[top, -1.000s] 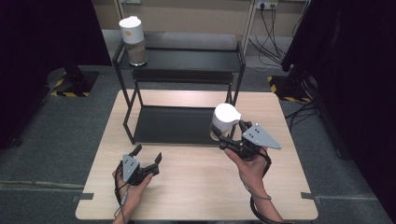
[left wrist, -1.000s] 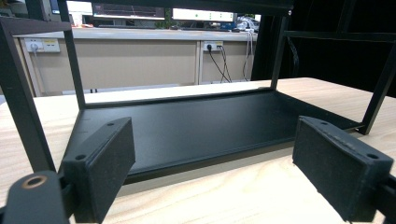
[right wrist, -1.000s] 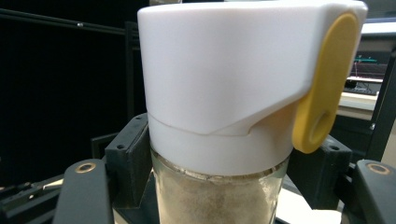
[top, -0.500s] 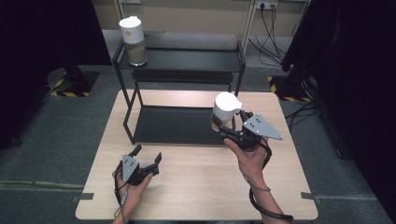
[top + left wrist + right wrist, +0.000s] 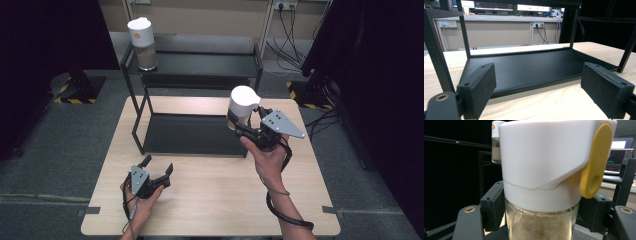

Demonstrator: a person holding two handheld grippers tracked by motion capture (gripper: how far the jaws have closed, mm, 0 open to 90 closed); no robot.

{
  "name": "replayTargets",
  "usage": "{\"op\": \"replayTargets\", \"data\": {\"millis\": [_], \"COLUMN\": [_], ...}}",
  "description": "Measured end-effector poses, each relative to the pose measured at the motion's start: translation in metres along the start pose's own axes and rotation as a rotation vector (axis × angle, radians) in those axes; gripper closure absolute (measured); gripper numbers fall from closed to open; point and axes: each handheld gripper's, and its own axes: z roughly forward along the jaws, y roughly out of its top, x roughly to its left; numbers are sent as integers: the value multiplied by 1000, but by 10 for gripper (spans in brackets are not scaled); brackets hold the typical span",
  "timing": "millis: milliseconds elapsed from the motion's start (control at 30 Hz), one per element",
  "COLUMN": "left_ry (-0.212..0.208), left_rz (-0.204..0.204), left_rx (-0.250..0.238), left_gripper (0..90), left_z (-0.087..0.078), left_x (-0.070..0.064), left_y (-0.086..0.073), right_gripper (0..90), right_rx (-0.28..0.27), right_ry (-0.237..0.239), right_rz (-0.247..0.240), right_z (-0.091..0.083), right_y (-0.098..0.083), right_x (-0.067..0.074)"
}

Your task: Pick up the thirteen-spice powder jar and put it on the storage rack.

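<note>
While your right hand-held gripper (image 5: 243, 126) clamps the jar (image 5: 241, 107) by its glass body, upright above the rack's (image 5: 192, 135) lower shelf so nothing spills, your left hand-held gripper (image 5: 156, 172) rests jaws apart, empty, on the tabletop (image 5: 210, 190) before that rack.

The jar (image 5: 241, 107) stood upright in the air, clear of the desk (image 5: 210, 200), over the rack's (image 5: 192, 134) lower shelf at its right end. White cap, yellow tab on the side, clear glass body holding brownish powder.
</note>
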Motion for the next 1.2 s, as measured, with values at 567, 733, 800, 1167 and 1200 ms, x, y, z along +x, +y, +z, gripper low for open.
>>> {"op": "replayTargets", "data": {"millis": [567,733,800,1167,1200], "left_ry": [2,2,2,1,2], "left_rz": [1,-2,-5,-3,-3], "left_rx": [3,2,2,1,0], "left_gripper": [125,124,124,124,124], "left_z": [0,0,0,0,0], "left_x": [0,0,0,0,0], "left_y": [1,0,0,0,0], "right_gripper": [308,308,308,308,308], "right_rx": [-18,-25,-28,-34,-35], "right_ry": [-29,-34,-37,-55,-56], "right_rz": [-1,-2,-5,2,1], "right_z": [13,17,20,30,31], "right_y": [25,32,37,51,52], "right_x": [-4,-5,-5,-7,-8]}}
